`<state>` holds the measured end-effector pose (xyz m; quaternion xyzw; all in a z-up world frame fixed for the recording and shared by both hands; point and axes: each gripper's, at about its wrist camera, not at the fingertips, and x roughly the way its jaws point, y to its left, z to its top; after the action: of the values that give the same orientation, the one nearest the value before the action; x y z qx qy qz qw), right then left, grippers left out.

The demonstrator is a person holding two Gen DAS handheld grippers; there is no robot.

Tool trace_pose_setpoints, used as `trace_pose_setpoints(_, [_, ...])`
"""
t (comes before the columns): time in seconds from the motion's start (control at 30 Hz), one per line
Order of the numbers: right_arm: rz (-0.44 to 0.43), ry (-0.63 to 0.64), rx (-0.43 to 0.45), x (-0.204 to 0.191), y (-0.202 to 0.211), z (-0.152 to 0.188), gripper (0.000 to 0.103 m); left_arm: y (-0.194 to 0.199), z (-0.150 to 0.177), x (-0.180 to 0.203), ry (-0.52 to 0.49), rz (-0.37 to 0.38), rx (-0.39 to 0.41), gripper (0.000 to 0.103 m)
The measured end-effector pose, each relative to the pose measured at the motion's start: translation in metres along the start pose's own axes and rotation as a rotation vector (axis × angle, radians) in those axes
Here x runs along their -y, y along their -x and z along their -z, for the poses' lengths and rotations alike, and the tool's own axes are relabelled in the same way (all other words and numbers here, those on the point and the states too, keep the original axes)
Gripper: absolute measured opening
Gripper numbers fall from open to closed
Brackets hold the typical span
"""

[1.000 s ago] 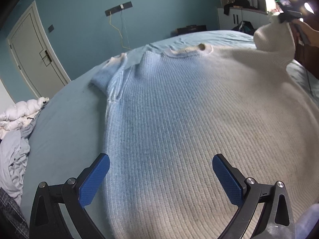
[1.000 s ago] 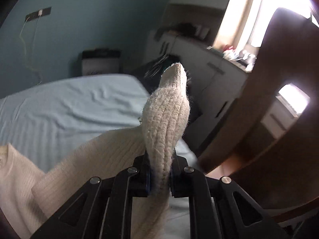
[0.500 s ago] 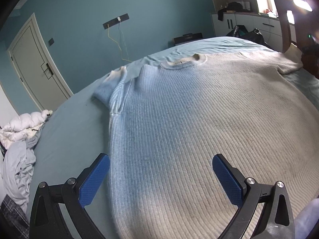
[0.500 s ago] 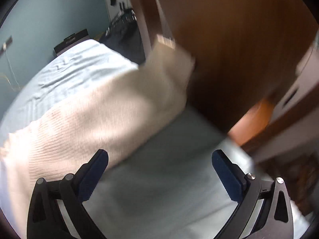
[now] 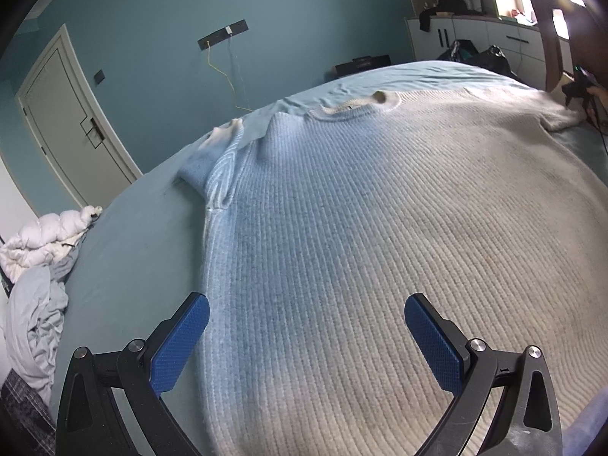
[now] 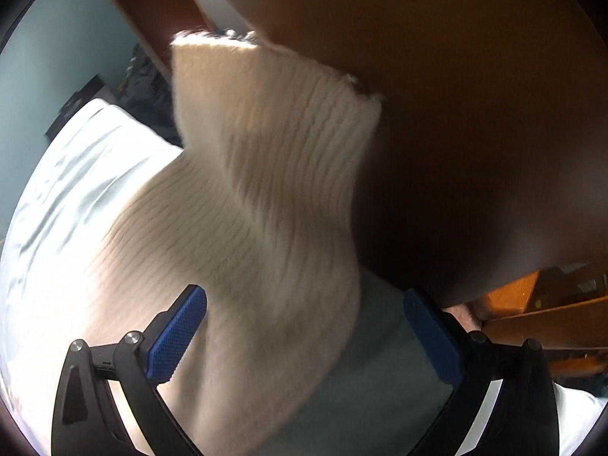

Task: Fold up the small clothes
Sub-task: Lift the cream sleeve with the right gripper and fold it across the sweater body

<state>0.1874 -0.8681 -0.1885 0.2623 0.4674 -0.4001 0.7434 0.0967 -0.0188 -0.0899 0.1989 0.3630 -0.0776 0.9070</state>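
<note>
A cream ribbed knit sweater (image 5: pixel 361 228) lies spread flat on the light blue bed (image 5: pixel 133 266), neckline (image 5: pixel 357 104) at the far side. Its left sleeve (image 5: pixel 216 163) is bunched at the far left. My left gripper (image 5: pixel 304 338) is open and empty, low over the sweater's near hem. In the right wrist view the right sleeve (image 6: pixel 266 174) stretches out to the bed's edge, its cuff against a brown wooden panel (image 6: pixel 475 114). My right gripper (image 6: pixel 304 334) is open just above that sleeve, holding nothing. It also shows small in the left wrist view (image 5: pixel 579 87).
A pile of white and grey laundry (image 5: pixel 34 266) lies at the bed's left edge. A door (image 5: pixel 72 125) and teal wall stand behind. White cabinets (image 5: pixel 494 38) with dark bags are at the far right. Wooden furniture (image 6: pixel 532 323) flanks the bed's right side.
My right gripper let go of the sleeve it held raised; the sleeve now lies flat toward the bed's edge. The gripper has moved closer over it. My left gripper stays open in place.
</note>
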Motion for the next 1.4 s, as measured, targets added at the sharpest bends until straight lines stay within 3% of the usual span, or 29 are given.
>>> trace_pose_setpoints(0.03, [0.032,0.027,0.023,-0.009,0.0,-0.003,0.082,-0.001,0.0,0.001,-0.005,0.0,-0.003,0.103])
trace_pose_setpoints(0.07, [0.072,0.059,0.039,-0.019,0.001,-0.006,0.039,-0.003,0.001,0.002,-0.009,0.0,-0.007,0.103])
trace_pose_setpoints(0.13, [0.129,0.133,0.085,-0.038,0.019,-0.006,0.007,-0.004,0.002,0.002,-0.015,0.002,-0.014,0.103])
trace_pose_setpoints(0.23, [0.169,0.192,0.211,-0.068,0.054,-0.002,0.006,-0.004,0.0,-0.002,-0.001,0.009,-0.011,0.103])
trace_pose_setpoints(0.47, [0.104,0.241,0.524,-0.153,0.2,0.0,0.006,0.007,-0.009,-0.028,0.099,0.024,-0.007,0.103])
trace_pose_setpoints(0.57, [0.072,0.326,0.609,-0.199,0.266,0.007,0.006,0.013,-0.01,-0.042,0.137,0.022,-0.001,0.103])
trace_pose_setpoints(0.7, [0.031,0.433,0.677,-0.261,0.343,0.041,0.006,0.02,-0.015,-0.051,0.133,-0.014,0.024,0.103])
trace_pose_setpoints(0.8, [0.071,0.587,0.759,-0.322,0.389,0.093,0.006,0.026,-0.017,-0.062,0.168,-0.026,0.046,0.103])
trace_pose_setpoints(0.83, [0.072,0.634,0.777,-0.326,0.406,0.116,0.006,0.027,-0.016,-0.069,0.194,-0.022,0.048,0.103])
trace_pose_setpoints(0.97, [0.016,0.838,0.816,-0.396,0.431,0.203,0.006,0.026,-0.013,-0.095,0.308,0.024,0.035,0.103])
trace_pose_setpoints(1.07, [-0.091,0.959,0.767,-0.451,0.436,0.269,0.006,0.026,-0.013,-0.113,0.384,0.119,0.048,0.103])
trace_pose_setpoints(1.13, [-0.188,1.02,0.665,-0.474,0.43,0.317,0.009,0.029,-0.012,-0.118,0.394,0.129,0.057,0.103])
trace_pose_setpoints(1.2, [-0.371,1.111,0.422,-0.494,0.405,0.367,0.033,0.035,-0.01,-0.122,0.395,0.113,0.085,0.103])
trace_pose_setpoints(1.23, [-0.414,1.124,0.353,-0.494,0.39,0.376,0.071,0.037,-0.009,-0.123,0.395,0.104,0.092,0.103])
trace_pose_setpoints(1.27, [-0.436,1.112,0.304,-0.488,0.375,0.39,0.09,0.038,-0.008,-0.124,0.398,0.101,0.094,0.103])
trace_pose_setpoints(1.33, [-0.428,1.075,0.268,-0.463,0.354,0.416,0.09,0.037,-0.008,-0.127,0.408,0.113,0.088,0.103])
trace_pose_setpoints(1.4, [-0.423,1.068,0.201,-0.443,0.326,0.417,0.09,0.034,-0.007,-0.13,0.428,0.119,0.082,0.103])
